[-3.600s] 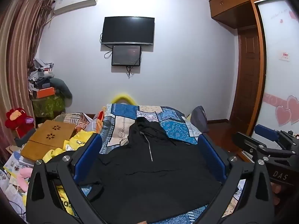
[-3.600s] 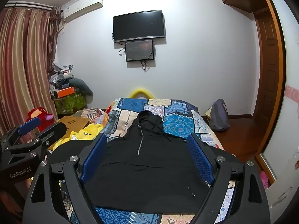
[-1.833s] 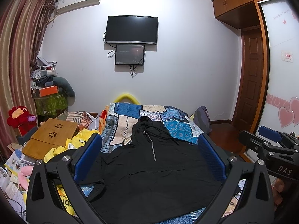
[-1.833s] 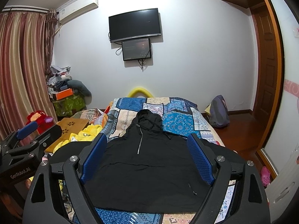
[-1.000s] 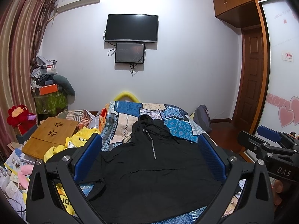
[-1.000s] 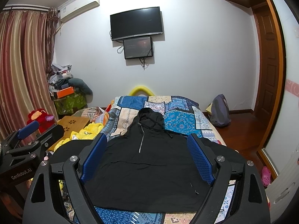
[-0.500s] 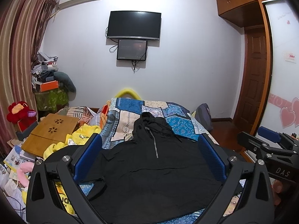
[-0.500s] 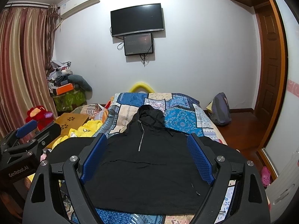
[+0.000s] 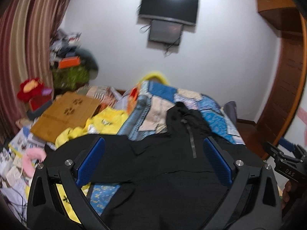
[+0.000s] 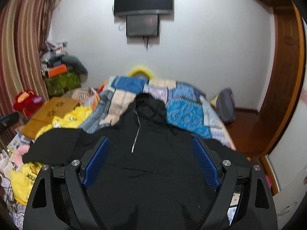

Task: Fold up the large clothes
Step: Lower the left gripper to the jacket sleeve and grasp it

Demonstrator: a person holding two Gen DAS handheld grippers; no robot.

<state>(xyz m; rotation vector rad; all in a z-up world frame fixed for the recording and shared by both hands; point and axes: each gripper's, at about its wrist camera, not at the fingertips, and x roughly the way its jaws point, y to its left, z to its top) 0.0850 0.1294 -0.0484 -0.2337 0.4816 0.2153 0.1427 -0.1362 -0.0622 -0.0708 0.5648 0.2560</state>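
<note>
The large black hooded pullover with a short silver neck zip (image 10: pixel 145 159) lies front-up on the bed's blue-and-cream patchwork quilt (image 10: pixel 180 107), hood toward the far wall, hem nearest the cameras: spread flat, I'd say, so each side can be taken in turn. The left gripper (image 9: pixel 153 161) hangs above the body of the garment, jaws wide apart and holding nothing. The right gripper (image 10: pixel 151 159) sits the same way over the chest, blue pads spread wide, nothing between them. Neither touches cloth, as far as the blur allows. One sleeve (image 10: pixel 55 145) trails off the left edge of the bed onto a heap of yellow fabric (image 10: pixel 74 117), and that's the likely snag. It needs drawing back onto the quilt. A wooden lap tray (image 9: pixel 65 115) and a red plush toy (image 9: pixel 30 88) crowd that side. The right side looks freer, with a grey bag (image 10: pixel 226 103) on the wood floor.
</note>
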